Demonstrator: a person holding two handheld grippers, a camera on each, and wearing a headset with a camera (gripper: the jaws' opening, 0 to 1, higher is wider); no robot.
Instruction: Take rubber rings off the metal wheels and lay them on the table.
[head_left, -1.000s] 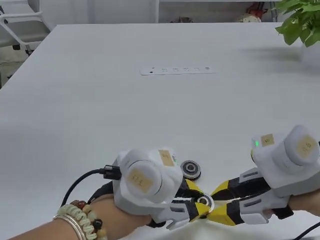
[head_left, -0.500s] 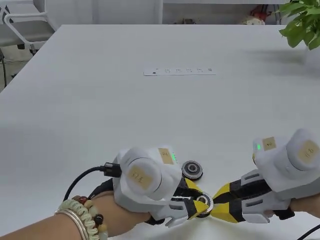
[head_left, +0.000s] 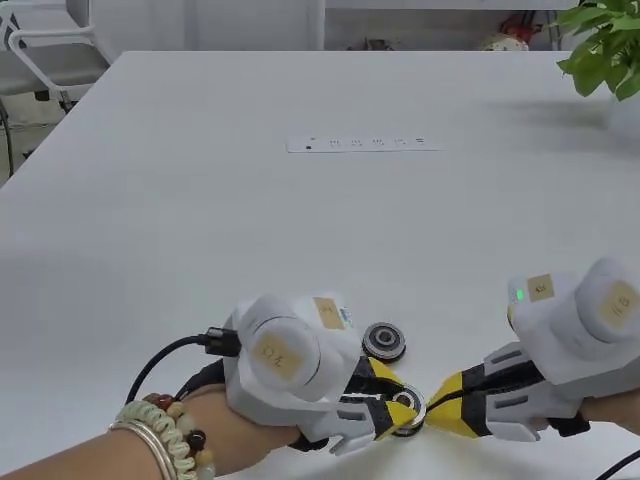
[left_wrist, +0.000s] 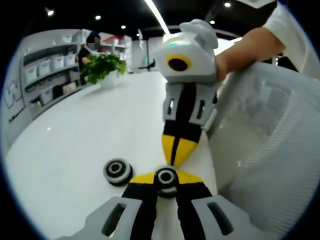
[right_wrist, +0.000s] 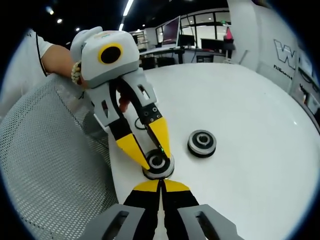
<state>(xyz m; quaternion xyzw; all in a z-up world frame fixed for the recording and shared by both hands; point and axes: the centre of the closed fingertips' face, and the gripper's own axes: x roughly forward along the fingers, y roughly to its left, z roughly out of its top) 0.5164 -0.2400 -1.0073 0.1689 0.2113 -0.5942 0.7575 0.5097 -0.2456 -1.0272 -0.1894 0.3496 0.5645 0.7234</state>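
Left claw (head_left: 398, 405) pinches one metal wheel (right_wrist: 158, 164) low on the counter (head_left: 300, 230). Right claw (right_wrist: 161, 186), pressed together, touches the wheel's rim. Second wheel (head_left: 382, 340) lies nearby. Rubber ring is probably soft and stretchy, so grip its outer lip.

Office: white conference table (head_left: 200, 200), mesh chair (head_left: 62, 63), desk monitors (right_wrist: 171, 31), potted plant (head_left: 600, 45).
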